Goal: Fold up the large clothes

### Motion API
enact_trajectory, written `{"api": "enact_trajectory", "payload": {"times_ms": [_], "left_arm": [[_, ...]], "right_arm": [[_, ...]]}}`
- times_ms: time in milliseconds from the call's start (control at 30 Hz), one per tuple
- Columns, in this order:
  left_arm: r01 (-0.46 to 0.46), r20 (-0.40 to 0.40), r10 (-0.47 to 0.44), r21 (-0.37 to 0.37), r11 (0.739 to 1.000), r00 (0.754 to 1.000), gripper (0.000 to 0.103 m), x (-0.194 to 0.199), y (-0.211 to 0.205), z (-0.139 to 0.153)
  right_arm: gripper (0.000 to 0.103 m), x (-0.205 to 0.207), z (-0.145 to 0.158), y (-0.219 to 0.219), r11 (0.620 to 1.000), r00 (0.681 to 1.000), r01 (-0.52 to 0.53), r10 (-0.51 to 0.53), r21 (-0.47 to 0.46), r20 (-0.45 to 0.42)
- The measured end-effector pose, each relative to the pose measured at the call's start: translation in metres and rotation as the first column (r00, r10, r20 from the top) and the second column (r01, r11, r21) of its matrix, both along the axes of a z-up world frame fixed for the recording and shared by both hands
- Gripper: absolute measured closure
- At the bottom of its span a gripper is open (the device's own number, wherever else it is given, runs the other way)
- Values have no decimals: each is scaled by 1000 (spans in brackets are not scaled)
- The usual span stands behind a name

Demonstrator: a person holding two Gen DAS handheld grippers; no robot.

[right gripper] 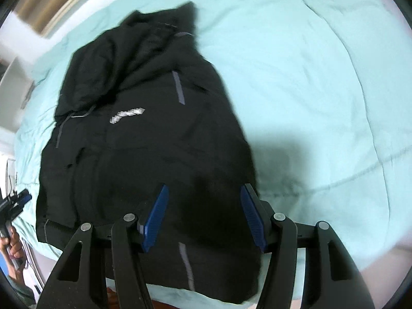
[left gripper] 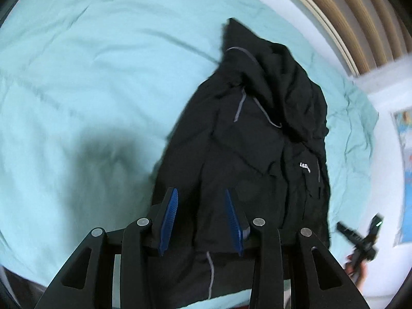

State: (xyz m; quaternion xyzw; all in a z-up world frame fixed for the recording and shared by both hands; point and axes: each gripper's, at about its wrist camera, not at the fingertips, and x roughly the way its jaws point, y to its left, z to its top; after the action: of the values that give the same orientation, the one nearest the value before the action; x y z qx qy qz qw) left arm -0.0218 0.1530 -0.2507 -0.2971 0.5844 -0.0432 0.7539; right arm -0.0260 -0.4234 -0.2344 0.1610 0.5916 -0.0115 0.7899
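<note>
A black jacket (left gripper: 257,139) with grey trim and a small white logo lies partly folded on a light teal bedsheet (left gripper: 90,77). It also shows in the right wrist view (right gripper: 144,139), hood end far from me. My left gripper (left gripper: 200,193) is open and empty, hovering over the jacket's near hem. My right gripper (right gripper: 204,190) is open and empty above the jacket's near hem, with nothing between its blue pads (right gripper: 155,216). Each gripper appears small at the edge of the other's view, the right gripper (left gripper: 360,234) and the left gripper (right gripper: 15,203).
The teal sheet (right gripper: 309,64) covers a bed with white edging. A wooden slatted headboard (left gripper: 347,13) stands behind the far end. White furniture (right gripper: 13,82) is beside the bed. A person's hand (right gripper: 13,244) holds the other gripper.
</note>
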Motion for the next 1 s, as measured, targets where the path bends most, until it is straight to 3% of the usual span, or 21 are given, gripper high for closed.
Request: {"api": "enact_trajectory", "payload": {"times_ms": [100,267,567,667,800,900,1000], "left_arm": [[-70,-54,66,-73,995,996,52,-11,15,-20],[-109,-124,92,-145,983,988,50,-25,20,-50],[-38,-134,13,-184,982,991,44,-36,-4,-64],[2,-127,-24,-165,986,992,44,-38,-11,-62],[-5,-132,-25,-221,975,991,44,-46,-7,-60],[-9,-146,-27,-245,969,989,44,-54,-4,-59],[-12,-145,-29,-270,963,989,44,-61,-2,-57]], "right_arm": [[42,-12,-18,-17,999,998,47,-47,14,-43],[42,-29,-41,-34,992,990,113,-108,50,-87],[39,-46,-58,-45,975,980,181,-167,126,-111],[39,-50,-59,-44,974,980,178,-162,139,-119],[39,-56,-56,-39,972,982,157,-135,175,-133],[36,-62,-56,-27,960,986,101,-62,261,-153],[40,-65,-47,-14,961,993,36,-4,273,-116]]}}
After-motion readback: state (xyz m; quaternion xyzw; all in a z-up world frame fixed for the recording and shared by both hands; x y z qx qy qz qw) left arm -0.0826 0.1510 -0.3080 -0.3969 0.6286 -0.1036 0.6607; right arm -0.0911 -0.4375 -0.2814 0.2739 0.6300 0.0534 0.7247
